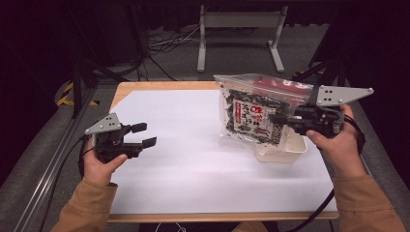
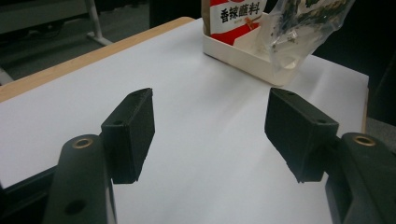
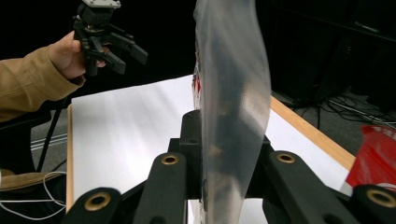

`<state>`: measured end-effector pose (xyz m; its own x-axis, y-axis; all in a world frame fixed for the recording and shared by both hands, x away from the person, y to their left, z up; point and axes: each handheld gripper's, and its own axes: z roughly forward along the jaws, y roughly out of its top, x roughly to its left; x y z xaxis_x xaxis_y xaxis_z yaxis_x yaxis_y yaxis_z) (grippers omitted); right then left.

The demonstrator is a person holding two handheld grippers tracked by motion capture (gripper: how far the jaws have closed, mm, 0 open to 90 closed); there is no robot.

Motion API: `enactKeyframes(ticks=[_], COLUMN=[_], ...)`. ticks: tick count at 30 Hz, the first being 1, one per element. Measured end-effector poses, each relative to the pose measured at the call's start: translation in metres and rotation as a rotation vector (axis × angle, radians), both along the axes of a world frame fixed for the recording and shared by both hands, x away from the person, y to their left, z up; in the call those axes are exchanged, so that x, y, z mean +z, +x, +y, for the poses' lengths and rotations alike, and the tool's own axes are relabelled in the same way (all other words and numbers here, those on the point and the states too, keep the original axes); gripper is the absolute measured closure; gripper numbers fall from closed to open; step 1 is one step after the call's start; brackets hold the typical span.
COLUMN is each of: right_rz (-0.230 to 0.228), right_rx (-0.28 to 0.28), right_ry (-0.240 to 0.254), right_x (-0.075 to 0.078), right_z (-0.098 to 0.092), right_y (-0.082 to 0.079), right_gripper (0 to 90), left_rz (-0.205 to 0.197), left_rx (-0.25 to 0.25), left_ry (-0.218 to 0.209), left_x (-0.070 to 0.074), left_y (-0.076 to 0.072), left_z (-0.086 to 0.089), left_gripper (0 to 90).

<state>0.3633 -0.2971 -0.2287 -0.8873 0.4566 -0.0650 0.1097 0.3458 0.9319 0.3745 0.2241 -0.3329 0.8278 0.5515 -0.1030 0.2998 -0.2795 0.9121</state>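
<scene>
Holding a clear snack bag point(image 1: 251, 113) upright above a white tray point(image 1: 283, 150), right gripper point(image 1: 290, 118) pinches its edge, keeping it lifted clear | left gripper point(image 1: 143, 135) hovers over the white table point(image 1: 193, 164), jaws wide apart, empty, free to assist.

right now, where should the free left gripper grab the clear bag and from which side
Take the clear bag by its free left edge, coming in from the left. It hangs as a flat, upright sheet over the white tray, pinched at its right edge by the right gripper; the left gripper is open and empty.
</scene>
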Motion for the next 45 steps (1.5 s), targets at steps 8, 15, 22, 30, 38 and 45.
enactKeyframes(ticks=[8,15,22,30,38,45], right_rz=[-0.032,-0.067,-0.09,-0.073,-0.049,-0.036], right_rx=[-0.052,-0.139,-0.216,-0.286,-0.35,-0.39], right_ry=[0.01,0.006,0.017,0.007,-0.015,-0.049], right_x=[0.006,0.001,-0.009,-0.021,-0.029,-0.037], right_z=[-0.01,-0.024,-0.039,-0.053,-0.06,-0.058], right_y=[0.005,0.013,0.021,0.024,0.023,0.022], right_gripper=[75.6,75.6,75.6,75.6,75.6,75.5], left_rz=[-0.005,-0.007,0.0,0.003,0.002,0.023], left_rx=[0.025,0.034,0.038,0.04,0.039,0.039], left_ry=[0.005,0.004,0.001,0.002,0.012,0.014], left_x=[-0.008,-0.015,-0.018,-0.019,-0.02,-0.021], left_y=[0.004,0.007,0.009,0.01,0.011,0.011], left_z=[0.006,0.007,0.007,0.006,0.006,0.005], left_gripper=[33.7,32.5,32.3,32.1,31.8,31.4])
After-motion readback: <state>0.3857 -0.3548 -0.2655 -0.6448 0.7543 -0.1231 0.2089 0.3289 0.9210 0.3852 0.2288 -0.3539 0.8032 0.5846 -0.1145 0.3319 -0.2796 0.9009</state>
